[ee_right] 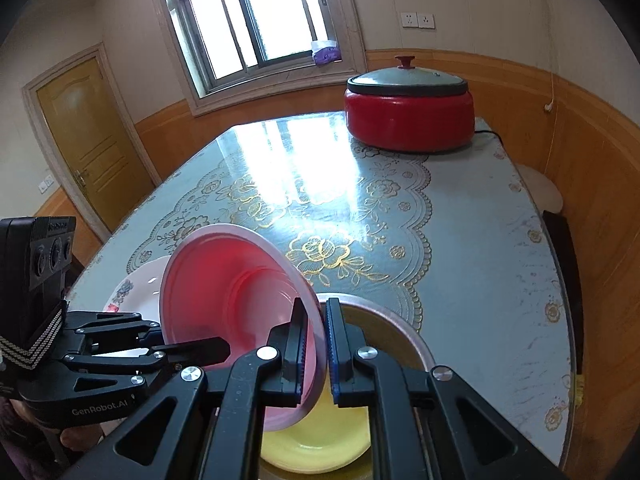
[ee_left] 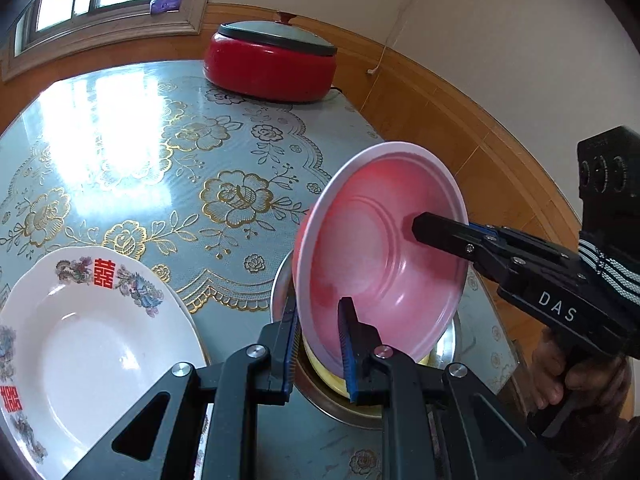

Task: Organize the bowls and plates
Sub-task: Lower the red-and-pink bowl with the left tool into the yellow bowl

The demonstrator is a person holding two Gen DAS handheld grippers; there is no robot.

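The surface [ee_right: 460, 264], under a blue cloth with gold flowers, fills most of both views, and everything else is placed from the pink bowl [ee_left: 380, 256] held tilted on edge above its near end. Far behind the bowl, at the back of the surface, stands a red cooker [ee_right: 408, 120] with a grey lid and red knob. Just left of the bowl lies a white plate [ee_left: 100, 344] with a red character and printed figures on its rim; it holds nothing. Directly under the bowl sits a metal basin [ee_right: 396, 324], and inside it a yellow bowl [ee_right: 320, 440], which the pink bowl's lowest edge meets or nearly meets; I cannot tell which.

The left gripper [ee_left: 320, 344] pinches the bowl's near rim, one finger inside, one outside. The right gripper [ee_right: 316, 352] pinches the rim on the opposite side in the same way.

Beyond the cooker the wall has wood panelling below and pale paint above, with a window [ee_right: 256, 16], two sockets [ee_right: 418, 20], and a wooden door [ee_right: 92, 136] to the window's left.
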